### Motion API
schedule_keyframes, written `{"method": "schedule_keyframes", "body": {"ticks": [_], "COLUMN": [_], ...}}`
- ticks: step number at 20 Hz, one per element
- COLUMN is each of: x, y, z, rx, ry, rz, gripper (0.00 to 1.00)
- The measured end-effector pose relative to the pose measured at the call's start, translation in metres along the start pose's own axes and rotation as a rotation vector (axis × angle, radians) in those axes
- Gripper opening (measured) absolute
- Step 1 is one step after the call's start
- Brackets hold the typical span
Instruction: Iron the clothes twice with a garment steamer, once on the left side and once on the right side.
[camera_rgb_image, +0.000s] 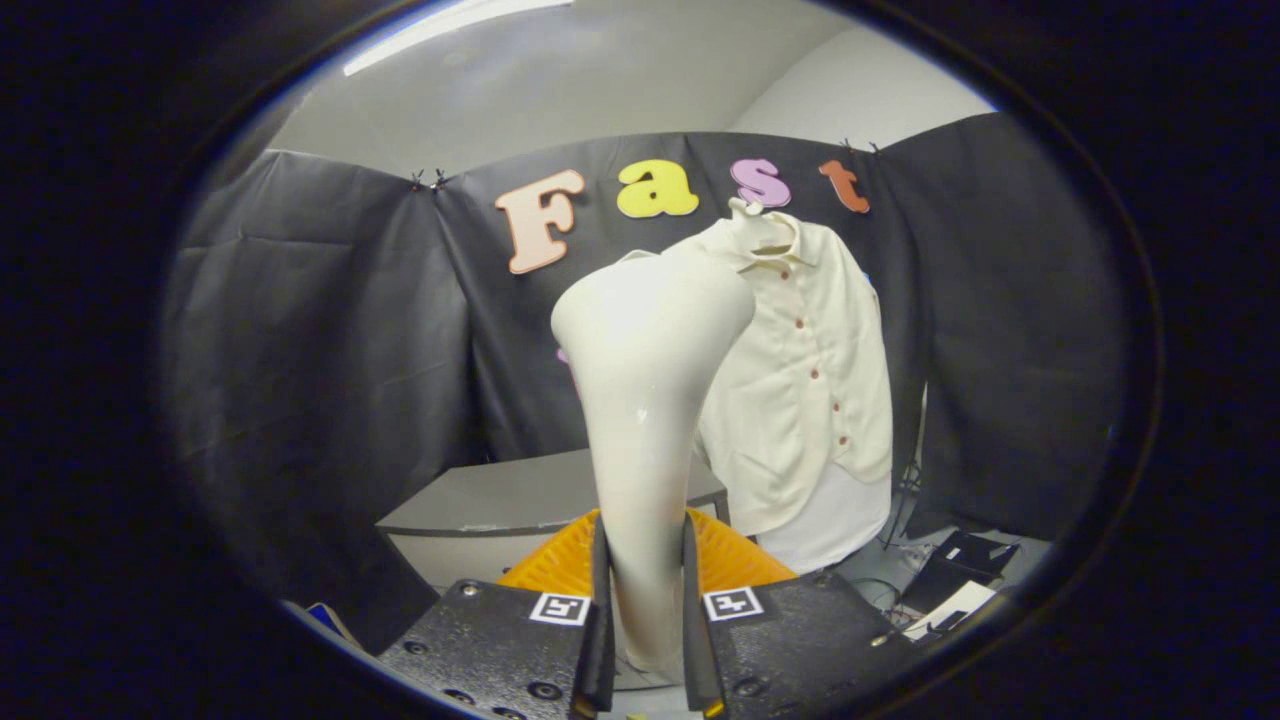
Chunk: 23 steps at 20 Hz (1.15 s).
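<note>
the garment steamer (645, 400) stands upright between the fingers (597, 600), both pressing its handle. beyond it and to its right hangs the shirt (810, 380) against the booth wall (330, 330), above the counter's (500, 500) far right corner.

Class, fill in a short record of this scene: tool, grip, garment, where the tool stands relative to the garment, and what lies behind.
tool: garment steamer, upright
grip: gripper shut on its handle, both fingers pressing
garment: cream buttoned shirt, hanging on the black cloth wall
relation: steamer head ahead of the shirt's left part; contact cannot be told
behind: grey table
</note>
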<state>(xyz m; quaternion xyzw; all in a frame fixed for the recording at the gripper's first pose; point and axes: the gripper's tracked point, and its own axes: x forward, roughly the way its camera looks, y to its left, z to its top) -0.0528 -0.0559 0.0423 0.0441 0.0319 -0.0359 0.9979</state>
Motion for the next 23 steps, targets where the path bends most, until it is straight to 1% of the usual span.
{"method": "schedule_keyframes", "body": {"ticks": [3, 6, 12, 17, 20, 23], "x": [-0.013, -0.028, -0.046, -0.059, -0.065, -0.070], "y": [0.001, 0.001, -0.017, -0.032, -0.044, -0.038], "z": [-0.010, -0.009, -0.001, -0.007, -0.006, -0.008], "rx": [-0.028, -0.022, 0.000, -0.034, -0.032, -0.057], "ry": [0.032, 0.030, 0.016, 0.018, 0.015, 0.011], "rz": [0.014, 0.042, 0.090, 0.153, 0.156, 0.214], "gripper": [0.27, 0.27, 0.27, 0.27, 0.27, 0.27]}}
